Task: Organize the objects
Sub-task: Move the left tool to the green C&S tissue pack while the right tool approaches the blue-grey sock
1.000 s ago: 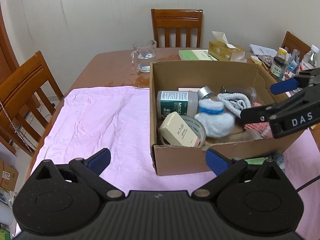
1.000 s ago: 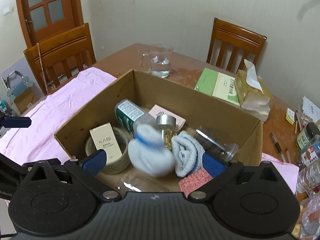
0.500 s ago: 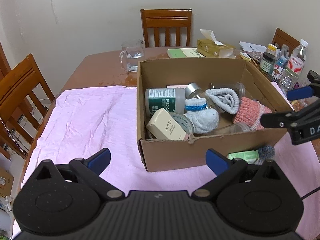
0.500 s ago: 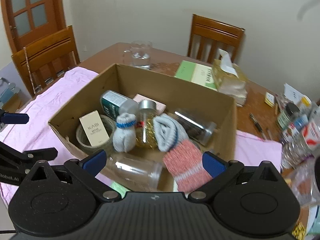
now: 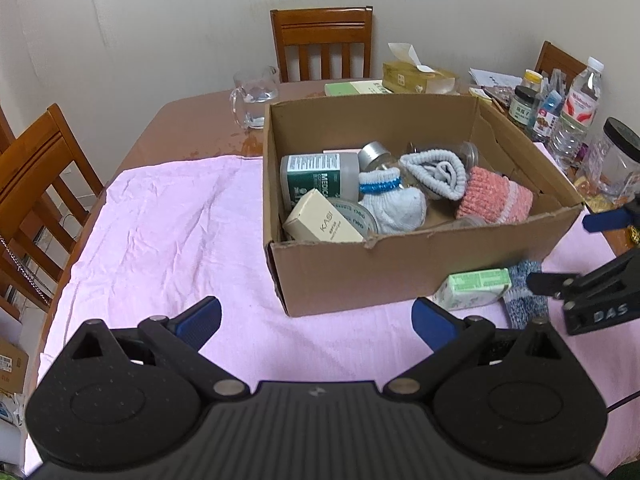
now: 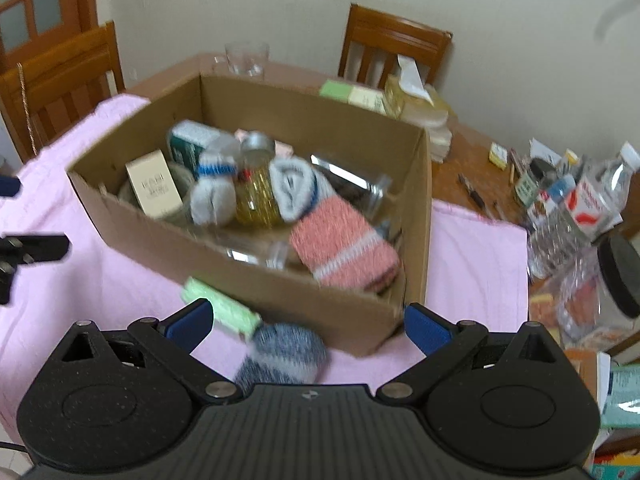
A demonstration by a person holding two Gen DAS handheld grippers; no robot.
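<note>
Right tool (image 6: 306, 326) withdrawn from box (image 5: 400, 276); pink cloth (image 5: 168, 232) covers table (image 5: 192, 120).

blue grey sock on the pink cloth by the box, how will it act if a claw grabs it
The blue grey sock looks like soft knit, so it will probably squash and droop rather than hold shape. Being rolled into a bundle, it may partly unroll when lifted. It seems light and should not slide much on the pink cloth, though a push could drag the fabric.

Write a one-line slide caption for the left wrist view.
Open left claw over the pink cloth, facing a cardboard box of socks and bottles; a green carton lies outside.
</note>
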